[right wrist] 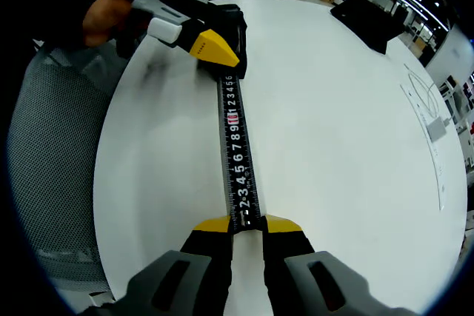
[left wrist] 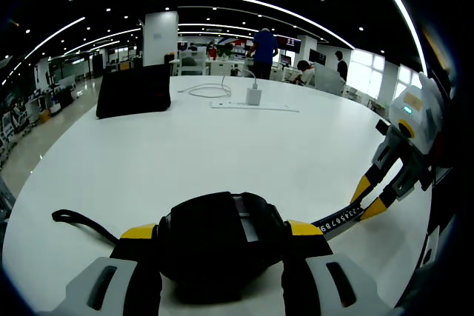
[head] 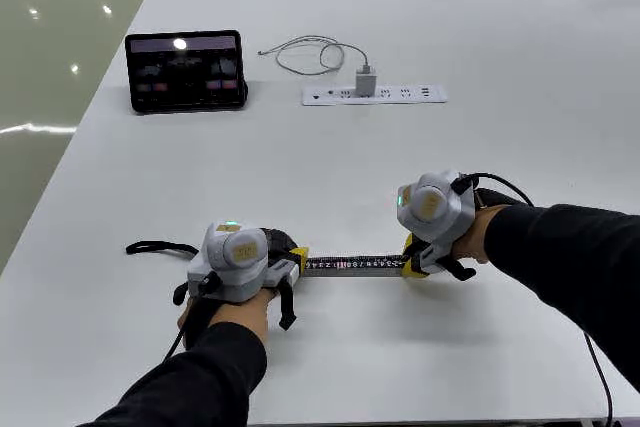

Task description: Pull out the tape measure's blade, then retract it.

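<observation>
The tape measure is held low over the white table, well on the near side of the power strip. It is clamped between the left gripper jaws and is largely hidden by that gripper in the head view. The blade is drawn out to the right gripper, whose jaws are closed on its end. The tip cannot be made out there.
</observation>
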